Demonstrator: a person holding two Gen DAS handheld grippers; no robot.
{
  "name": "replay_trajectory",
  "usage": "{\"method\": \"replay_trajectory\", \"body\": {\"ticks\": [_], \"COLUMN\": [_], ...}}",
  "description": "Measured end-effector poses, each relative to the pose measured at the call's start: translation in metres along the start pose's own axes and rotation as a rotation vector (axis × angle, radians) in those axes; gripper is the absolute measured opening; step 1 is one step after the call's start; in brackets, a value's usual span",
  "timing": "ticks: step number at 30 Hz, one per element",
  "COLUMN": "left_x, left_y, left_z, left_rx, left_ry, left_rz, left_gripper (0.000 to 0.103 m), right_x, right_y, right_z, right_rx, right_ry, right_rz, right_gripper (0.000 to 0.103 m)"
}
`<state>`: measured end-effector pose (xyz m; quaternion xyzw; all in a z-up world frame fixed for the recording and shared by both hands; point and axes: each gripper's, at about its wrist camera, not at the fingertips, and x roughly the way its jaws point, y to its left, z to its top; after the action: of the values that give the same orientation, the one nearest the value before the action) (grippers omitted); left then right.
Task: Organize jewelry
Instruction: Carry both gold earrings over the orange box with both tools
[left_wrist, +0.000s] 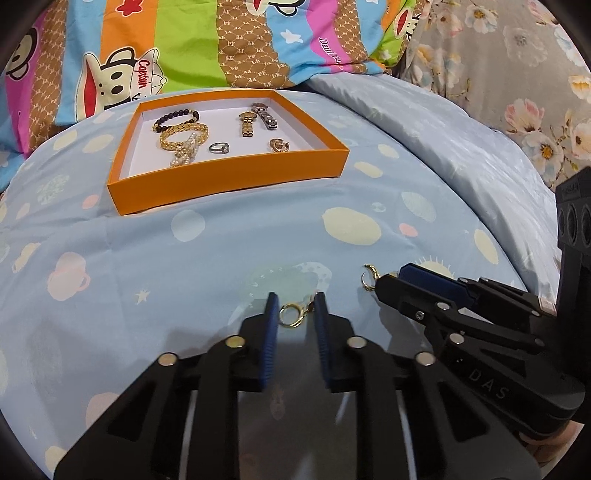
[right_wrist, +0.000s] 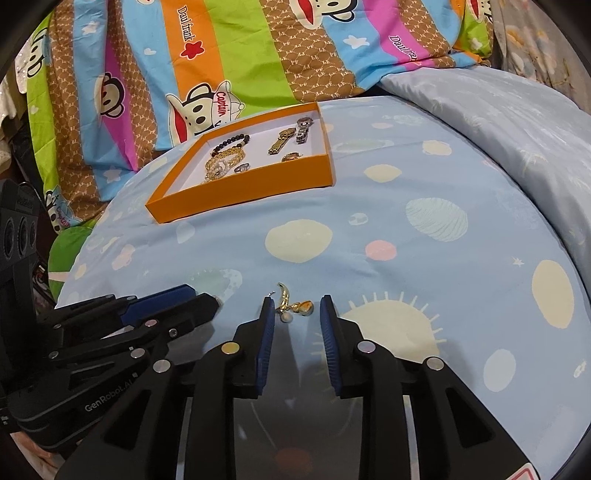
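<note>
Lying at lower centre on the soft blue bedsheet (left_wrist: 221, 266), two light, slippery gold earrings (left_wrist: 293, 314) (right_wrist: 291, 306) were each bracketed by the spread left gripper (left_wrist: 295, 306) and spread right gripper (right_wrist: 295, 308); the hoop rim was judged the best hold.

A pale blue cotton bedsheet (left_wrist: 207, 258) printed with cream ovals, pink dots, cups and a sun covers the bed. Behind it lies a striped cartoon-monkey quilt (left_wrist: 192, 48) in orange, green, blue, pink and brown bands, lettered "Captain". To the right, a plain light blue satin cover (left_wrist: 424, 125) is bunched up, touching the sheet, and beyond it lies a grey floral fabric (left_wrist: 491, 55).
</note>
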<state>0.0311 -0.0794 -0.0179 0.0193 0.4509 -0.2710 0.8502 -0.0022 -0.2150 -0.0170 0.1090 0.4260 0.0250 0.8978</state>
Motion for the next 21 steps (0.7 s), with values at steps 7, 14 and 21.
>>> {"method": "replay_trajectory", "body": {"ticks": [7, 14, 21], "left_x": [-0.001, -0.003, -0.011], "left_y": [0.002, 0.004, 0.005], "left_z": [-0.001, 0.0, 0.002], "left_rx": [-0.008, -0.018, -0.027], "left_ry": [-0.003, -0.003, -0.019], "left_rz": [-0.005, -0.015, -0.022], "left_gripper": [0.013, 0.012, 0.012], "right_x": [0.007, 0.008, 0.003], "right_y": [0.009, 0.01, 0.01], "right_z": [0.004, 0.004, 0.007], "right_rx": [-0.031, -0.032, -0.021], "right_ry": [0.007, 0.011, -0.006], "right_rz": [-0.005, -0.011, 0.0], "right_gripper": [0.025, 0.014, 0.014]}}
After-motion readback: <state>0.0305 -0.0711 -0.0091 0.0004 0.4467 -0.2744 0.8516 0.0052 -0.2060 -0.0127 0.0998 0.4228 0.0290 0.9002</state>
